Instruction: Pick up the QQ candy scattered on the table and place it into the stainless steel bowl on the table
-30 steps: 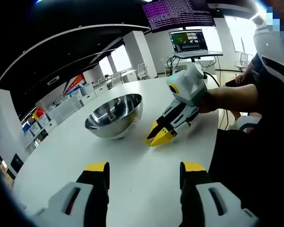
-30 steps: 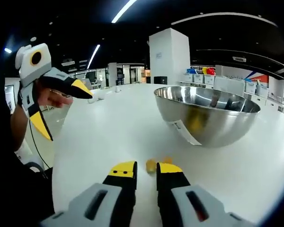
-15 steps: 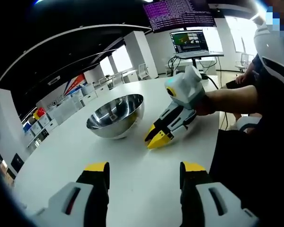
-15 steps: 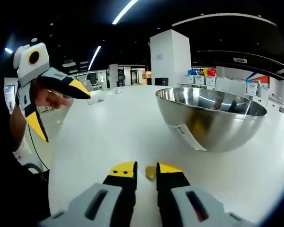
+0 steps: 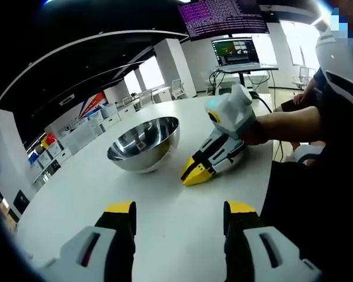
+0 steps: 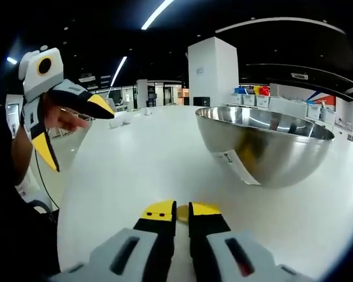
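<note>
gripping: the right gripper (image 6: 182, 212), at the bottom centre of the right gripper view, has its yellow-tipped jaws drawn almost together on a small yellow candy (image 6: 182, 214) that peeks out between the tips, low over the white table (image 6: 135, 158).
right gripper seen from the other side: in the left gripper view it sits right of centre (image 5: 195, 171), tips down at the tabletop, jaws nearly closed, with a person's hand (image 5: 250, 130) behind its white body.
candy: wedged between the right gripper's tips, just short of the bowl's near side; whether it rests on the table or is lifted cannot be told.
bowl: the stainless steel bowl (image 6: 265, 147) stands upright on the table at the centre right of the right gripper view, a white sticker on its outer wall; in the left gripper view it is at centre left (image 5: 144, 147), just left of the right gripper's tips and apart from them.
left gripper: its jaws (image 5: 179, 220) rise from the bottom of the left gripper view, spread wide with nothing between them; in the right gripper view it hangs at the upper left (image 6: 73, 132), jaws splayed, off the table's left edge.
background: a monitor (image 5: 234, 51) glows at the upper right of the left gripper view.
</note>
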### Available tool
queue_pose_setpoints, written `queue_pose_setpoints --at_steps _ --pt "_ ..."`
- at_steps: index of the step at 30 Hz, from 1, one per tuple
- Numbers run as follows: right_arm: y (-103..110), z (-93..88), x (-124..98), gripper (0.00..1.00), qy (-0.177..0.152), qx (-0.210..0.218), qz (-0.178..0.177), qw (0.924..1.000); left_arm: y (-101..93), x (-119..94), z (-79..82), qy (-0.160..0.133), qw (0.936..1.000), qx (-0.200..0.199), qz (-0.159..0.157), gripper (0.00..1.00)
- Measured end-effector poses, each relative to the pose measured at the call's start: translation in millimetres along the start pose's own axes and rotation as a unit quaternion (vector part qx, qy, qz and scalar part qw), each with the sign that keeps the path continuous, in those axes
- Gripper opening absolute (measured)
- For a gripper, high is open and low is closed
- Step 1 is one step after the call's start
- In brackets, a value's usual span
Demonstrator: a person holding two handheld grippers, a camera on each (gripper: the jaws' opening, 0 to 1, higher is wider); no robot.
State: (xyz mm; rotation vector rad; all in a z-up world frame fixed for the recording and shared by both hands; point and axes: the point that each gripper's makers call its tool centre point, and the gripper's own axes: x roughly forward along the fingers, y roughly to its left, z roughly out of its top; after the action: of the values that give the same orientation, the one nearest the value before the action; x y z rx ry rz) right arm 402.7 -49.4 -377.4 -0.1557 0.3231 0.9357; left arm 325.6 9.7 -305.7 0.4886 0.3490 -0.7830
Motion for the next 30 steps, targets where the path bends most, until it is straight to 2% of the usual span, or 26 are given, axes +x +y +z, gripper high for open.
queue_pose_setpoints --at_steps 4,10,17,23,30 --pt "-0.7 0.7 0.0 0.06 -0.004 -0.009 -0.002 0.9999 0.0 -0.3 -0.9 0.001 1.0 0.0 0.0 0.6" --pt "-0.3 3.8 -2.0 0.05 -0.008 0.001 0.001 1.0 0.3 -0.6 -1.3 0.001 1.0 -0.001 0.001 0.6" --pt "-0.5 16.7 -10.2 0.05 -0.025 0.009 -0.001 0.9997 -0.4 -0.8 -0.6 0.001 1.0 0.0 0.001 0.6" --pt "0.6 33.0 -22.1 0.05 -0.042 0.003 -0.005 0.9991 -1.1 -1.1 0.7 0.0 1.0 0.001 0.001 0.6" --pt "-1.9 61.2 -35.9 0.05 -0.071 -0.011 -0.013 0.9974 -1.8 -1.9 1.7 0.0 1.0 0.002 0.001 0.6"
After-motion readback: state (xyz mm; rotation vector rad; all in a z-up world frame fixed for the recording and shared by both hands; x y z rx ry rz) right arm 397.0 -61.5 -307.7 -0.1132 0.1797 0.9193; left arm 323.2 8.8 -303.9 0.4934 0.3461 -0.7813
